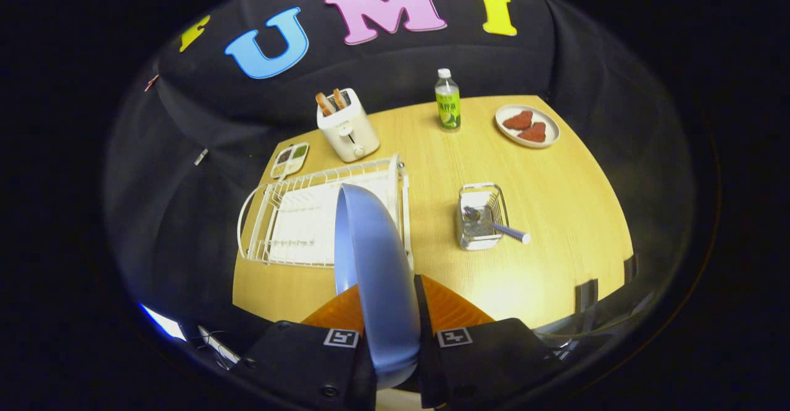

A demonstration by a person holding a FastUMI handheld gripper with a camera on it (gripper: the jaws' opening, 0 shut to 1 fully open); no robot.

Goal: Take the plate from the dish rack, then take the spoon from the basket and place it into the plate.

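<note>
A light blue plate (373, 257) stands on edge between the two fingers of my gripper (390, 306), which is shut on its rim and holds it up above the table. Beyond and below the plate lies the white wire dish rack (290, 226), with nothing standing in it. To the right of the rack sits a small wire basket (481, 216) holding a spoon (500, 227); the spoon's bowl is inside and its blue handle sticks out over the front right corner.
On the round wooden table (555, 213) stand a white toaster (347, 128) with toast, a green-labelled bottle (447, 101), a plate with two red pieces (528, 126) at the far right, and a small divided tray (290, 159) by the rack.
</note>
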